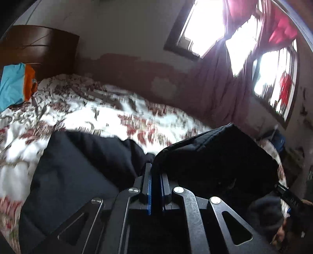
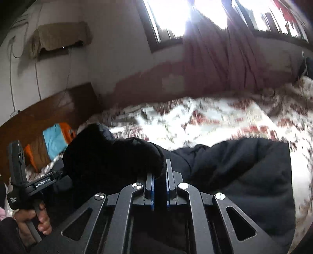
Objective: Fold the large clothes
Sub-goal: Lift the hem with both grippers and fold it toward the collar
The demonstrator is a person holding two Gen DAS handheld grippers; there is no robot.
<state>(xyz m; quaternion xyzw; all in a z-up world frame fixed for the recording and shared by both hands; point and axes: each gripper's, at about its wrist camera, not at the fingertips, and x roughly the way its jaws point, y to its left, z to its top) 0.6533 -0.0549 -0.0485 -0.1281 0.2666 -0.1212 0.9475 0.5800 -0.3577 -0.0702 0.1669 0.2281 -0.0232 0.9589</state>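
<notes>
**Two Grippers Pinch a Big Black Coat on the Bed**

From the left wrist camera, the left gripper (image 1: 155, 172) has its two fingers almost closed. A fold of the black coat (image 1: 82, 172) is squeezed between them. The coat is big, dark and puffy. One part lies flat on the bed (image 1: 109, 115), low and to the left. Another part is lifted up on the right and humps like a little hill. The bed cover is white with red flowers. It looks smeary and blurred. A blue and orange cloth (image 1: 13, 84) lies far off by the brown headboard (image 1: 43, 48). Bright windows (image 1: 205, 25) and a purple curtain (image 1: 223, 82) are on the far wall.

From the right wrist camera, the right gripper (image 2: 160, 172) is also nearly closed. Its fingers nip a dark bit of the coat (image 2: 244, 175). A thick, soft lump of coat bulges up just left of the fingers. The rest spreads wide to the right over the flowery bed (image 2: 215, 119). It looks smooth there, with a few soft creases. At the far left, a hand (image 2: 37, 218) holds the handle of the left gripper (image 2: 62, 173), and its front end is hidden in the coat. The blue and orange cloth (image 2: 55, 139) sits by the headboard (image 2: 49, 109). The curtain (image 2: 221, 54) hangs under the bright window (image 2: 172, 13).
</notes>
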